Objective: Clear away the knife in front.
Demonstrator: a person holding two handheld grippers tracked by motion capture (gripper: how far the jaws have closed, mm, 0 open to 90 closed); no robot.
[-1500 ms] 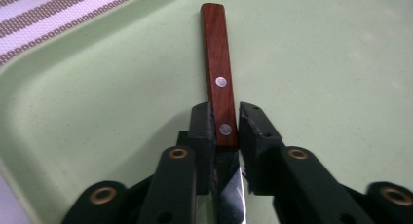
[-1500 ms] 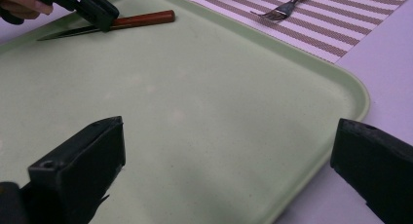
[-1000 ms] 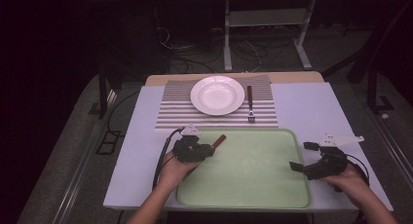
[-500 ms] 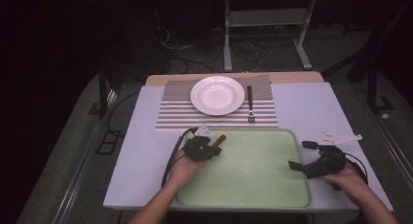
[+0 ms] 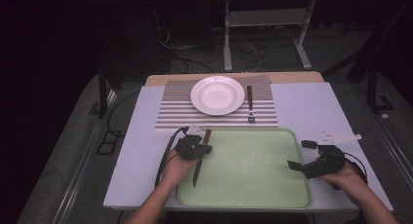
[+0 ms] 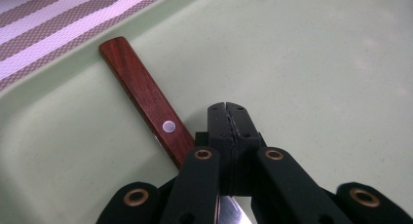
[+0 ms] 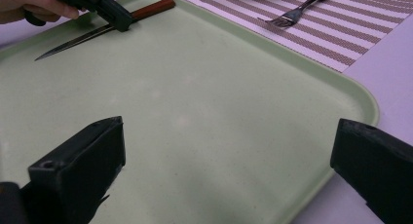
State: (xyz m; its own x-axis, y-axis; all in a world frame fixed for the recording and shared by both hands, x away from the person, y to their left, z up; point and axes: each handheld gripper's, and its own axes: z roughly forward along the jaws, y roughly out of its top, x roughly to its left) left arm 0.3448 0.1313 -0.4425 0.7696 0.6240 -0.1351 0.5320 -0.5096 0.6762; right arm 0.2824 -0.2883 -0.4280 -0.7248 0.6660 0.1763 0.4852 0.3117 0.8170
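A knife with a dark wooden handle (image 6: 141, 95) lies along the left side of the pale green tray (image 5: 258, 185). Its blade (image 7: 73, 43) points toward the near edge. My left gripper (image 6: 227, 109) is shut on the knife where handle meets blade; from above, this gripper (image 5: 199, 150) sits just inside the tray's left rim. Over the tray's right edge my right gripper (image 5: 299, 154) is open, and its jaws (image 7: 229, 151) stand wide apart with nothing between them.
Beyond the tray lies a striped placemat (image 5: 175, 112) with a white plate (image 5: 217, 95) and a fork (image 5: 250, 104) to the plate's right. The white table top (image 5: 311, 107) borders the tray on both sides.
My left gripper has shifted a little to the right onto the knife and its jaws have come together on it. The right hand has stayed where it was.
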